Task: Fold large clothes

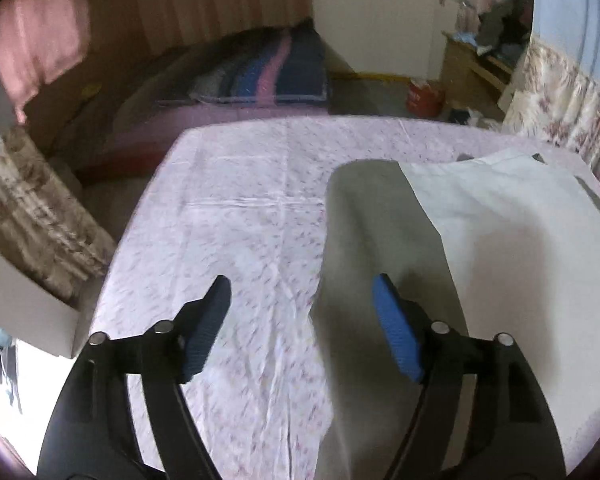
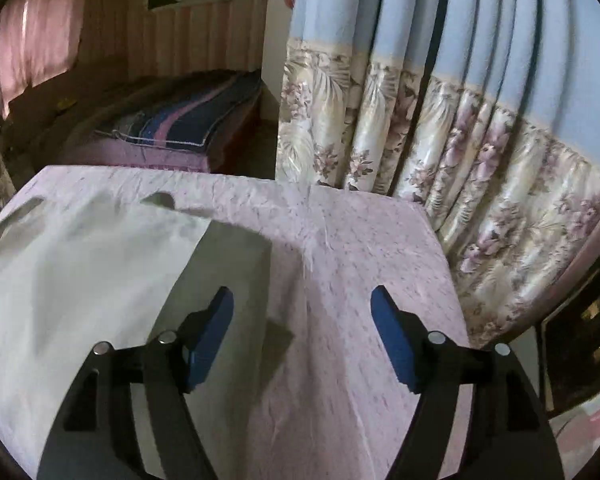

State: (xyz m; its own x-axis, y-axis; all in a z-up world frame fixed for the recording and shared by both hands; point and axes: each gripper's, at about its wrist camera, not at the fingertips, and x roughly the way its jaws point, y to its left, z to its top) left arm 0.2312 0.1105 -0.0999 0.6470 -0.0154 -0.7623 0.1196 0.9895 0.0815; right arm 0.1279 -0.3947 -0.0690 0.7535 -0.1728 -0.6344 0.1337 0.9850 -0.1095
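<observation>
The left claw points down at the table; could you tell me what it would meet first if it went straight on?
Probably the pink patterned sheet, just beside the white garment's left edge; the left claw is open and empty.

One white garment (image 1: 520,240) on one pink floral sheet (image 1: 240,208). Two grippers above sheet: left (image 1: 302,292), right (image 2: 302,304). One folded striped blanket (image 1: 268,68) beyond sheet. One red tub (image 1: 424,96) beyond sheet.

left tool (image 1: 302,294) jaws apart, empty | white garment (image 1: 500,220) flat on floral sheet (image 1: 240,200)
</observation>
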